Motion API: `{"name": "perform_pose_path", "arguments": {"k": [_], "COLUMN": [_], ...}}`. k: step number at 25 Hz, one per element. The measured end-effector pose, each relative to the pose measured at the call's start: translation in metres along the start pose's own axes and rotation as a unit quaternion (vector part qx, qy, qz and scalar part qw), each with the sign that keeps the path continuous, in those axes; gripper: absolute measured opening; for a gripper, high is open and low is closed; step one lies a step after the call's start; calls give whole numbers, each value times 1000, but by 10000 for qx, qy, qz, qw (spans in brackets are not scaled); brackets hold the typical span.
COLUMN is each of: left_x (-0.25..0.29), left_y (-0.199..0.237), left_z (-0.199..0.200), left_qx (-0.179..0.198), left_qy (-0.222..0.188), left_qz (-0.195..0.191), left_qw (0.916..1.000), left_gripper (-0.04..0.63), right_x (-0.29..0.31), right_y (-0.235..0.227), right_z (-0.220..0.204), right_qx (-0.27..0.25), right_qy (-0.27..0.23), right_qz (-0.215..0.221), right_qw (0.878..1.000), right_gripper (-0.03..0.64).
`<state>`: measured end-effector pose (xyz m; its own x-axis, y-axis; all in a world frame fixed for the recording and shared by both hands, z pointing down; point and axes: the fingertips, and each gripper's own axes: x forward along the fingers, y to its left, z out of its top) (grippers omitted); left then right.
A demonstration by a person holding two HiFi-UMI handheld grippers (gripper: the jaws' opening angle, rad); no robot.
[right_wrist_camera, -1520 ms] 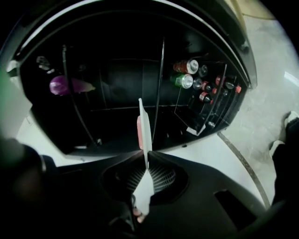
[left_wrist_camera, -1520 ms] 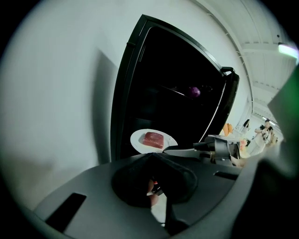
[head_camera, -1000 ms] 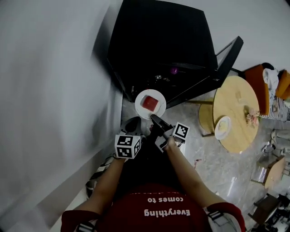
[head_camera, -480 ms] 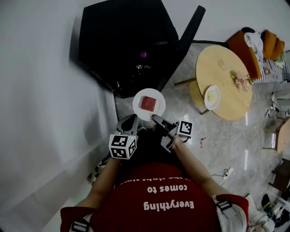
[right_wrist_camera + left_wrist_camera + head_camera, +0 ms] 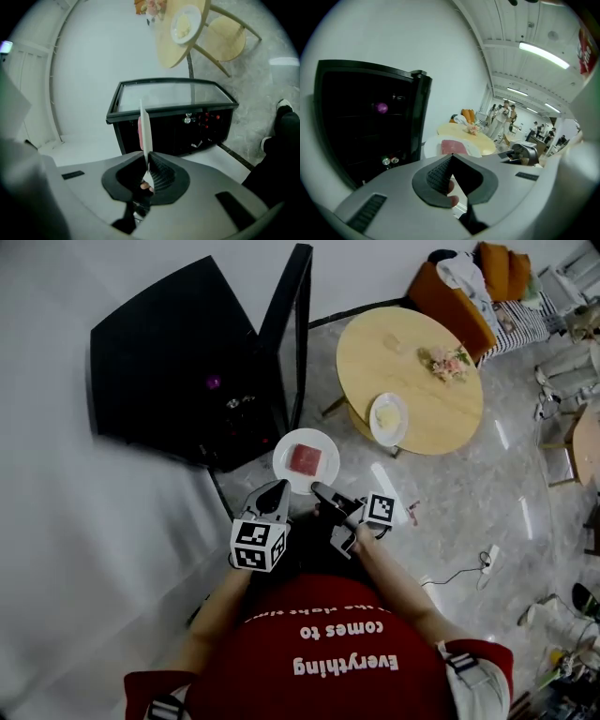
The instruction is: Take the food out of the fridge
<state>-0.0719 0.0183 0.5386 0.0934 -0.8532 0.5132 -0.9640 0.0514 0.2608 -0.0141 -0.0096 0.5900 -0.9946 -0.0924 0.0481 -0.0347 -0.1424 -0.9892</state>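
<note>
Black fridge (image 5: 169, 371) at left, door (image 5: 292, 324) open. L claw (image 5: 279, 487): jaws together, nothing in them, tip just beside the white plate (image 5: 323, 441). Plate is outside the fridge, held over the floor (image 5: 441, 512) in front of it, w/ a red slab of food (image 5: 304, 459) on top. R claw (image 5: 317, 488) clamped on the plate's near rim. At right, a round wooden counter (image 5: 422, 343) carries a 2nd plate (image 5: 387, 418) & flowers (image 5: 448, 362).
</note>
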Motion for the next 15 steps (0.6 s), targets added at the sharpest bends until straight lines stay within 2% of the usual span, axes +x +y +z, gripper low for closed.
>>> {"name": "perform_pose_path", "arguments": {"k": [7,15], "left_x": [80,143], "left_y": [-82,-160], "left_z": [27,43], "left_qx": [600,1117], "left_qy": [212,364], "left_qz": [-952,-1699], "left_qw": [9934,9784], "left_gripper": [2,2], "right_x": [-76,-147], "right_y": [13,15], "right_z": [77,133], "right_qx": [-9,-28], "right_qy": [-1178,-2037], "right_qz": [123,222], "right_qw": [9930,9788], "right_gripper": [21,21]}}
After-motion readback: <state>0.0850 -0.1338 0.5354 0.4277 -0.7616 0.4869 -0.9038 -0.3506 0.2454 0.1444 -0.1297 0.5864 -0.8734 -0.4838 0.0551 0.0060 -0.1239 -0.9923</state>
